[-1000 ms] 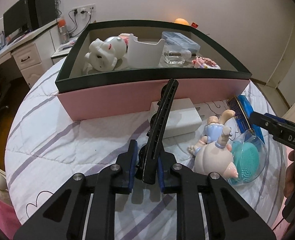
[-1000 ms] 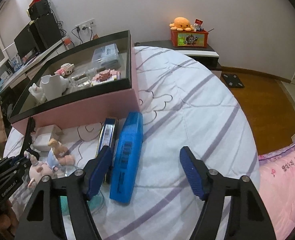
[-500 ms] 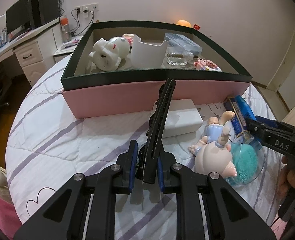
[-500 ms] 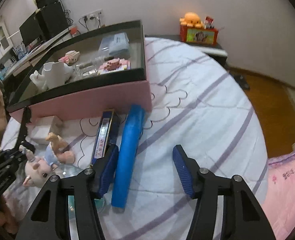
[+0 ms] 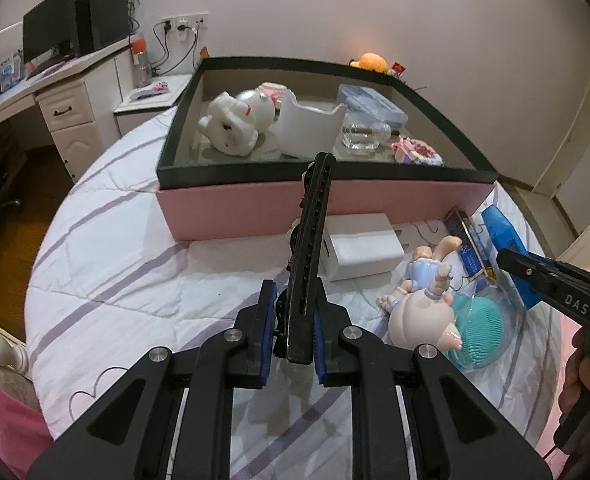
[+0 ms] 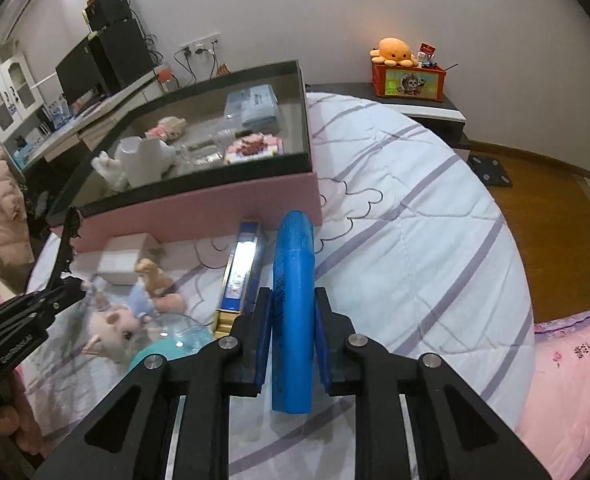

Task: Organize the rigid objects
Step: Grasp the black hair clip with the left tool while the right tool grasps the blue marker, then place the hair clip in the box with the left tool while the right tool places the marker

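1. Black strip (image 5: 310,256), long and rigid with a row of holes: your left gripper (image 5: 293,334) is clamped on its lower end, so the strip stands tilted up toward the box (image 5: 255,208), probably ready to be carried over the rim.
2. Blue case (image 6: 293,312), flat and hard: your right gripper (image 6: 293,338) has closed onto its two broad faces with the case on edge, a narrow grip that suits lifting it off the quilt (image 6: 415,208).
3. Pink box with dark rim, resting on the quilt beyond both held things; it already holds a white figure (image 5: 237,124), a white tub (image 5: 309,130), a clear bottle (image 5: 365,136), a pale blue tray (image 5: 373,104) and a small pink block model (image 5: 417,152).
4. Loose items near the box's front wall: a white carton (image 5: 361,246), a pig doll (image 5: 419,314), a teal brush (image 5: 483,326) in a clear dish, and a slim dark packet (image 6: 241,268) just beside the blue case.
5. Obstacles: the front wall of the box stands between each held thing and the inside, so both likely need raising first; the packet lies close enough to be dragged along.
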Demonstrator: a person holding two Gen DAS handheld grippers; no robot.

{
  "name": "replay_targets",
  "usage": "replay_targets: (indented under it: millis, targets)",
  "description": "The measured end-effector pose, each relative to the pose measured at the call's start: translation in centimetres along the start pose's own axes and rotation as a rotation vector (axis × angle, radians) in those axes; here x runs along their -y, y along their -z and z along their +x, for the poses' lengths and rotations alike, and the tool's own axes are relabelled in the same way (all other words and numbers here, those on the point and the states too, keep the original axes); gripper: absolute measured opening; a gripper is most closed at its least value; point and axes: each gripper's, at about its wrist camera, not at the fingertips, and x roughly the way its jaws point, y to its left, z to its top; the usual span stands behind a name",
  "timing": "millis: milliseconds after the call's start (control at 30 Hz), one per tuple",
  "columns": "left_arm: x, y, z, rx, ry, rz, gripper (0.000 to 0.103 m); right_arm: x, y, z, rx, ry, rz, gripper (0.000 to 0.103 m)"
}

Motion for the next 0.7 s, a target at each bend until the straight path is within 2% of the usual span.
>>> replay_targets:
  millis: [333,700]
  targets:
    - [-0.4,-2.2,-3.3,0.073,0.008,-0.004,0.015,-1.6,-2.7,-3.4,0.096,-0.053,-0.030,0.019]
    - [-0.9,-9.2,-3.6,0.173,-0.012,0.006,0.015,-5.1,-9.6,-3.0,0.183,-0.110,-0.123,0.019]
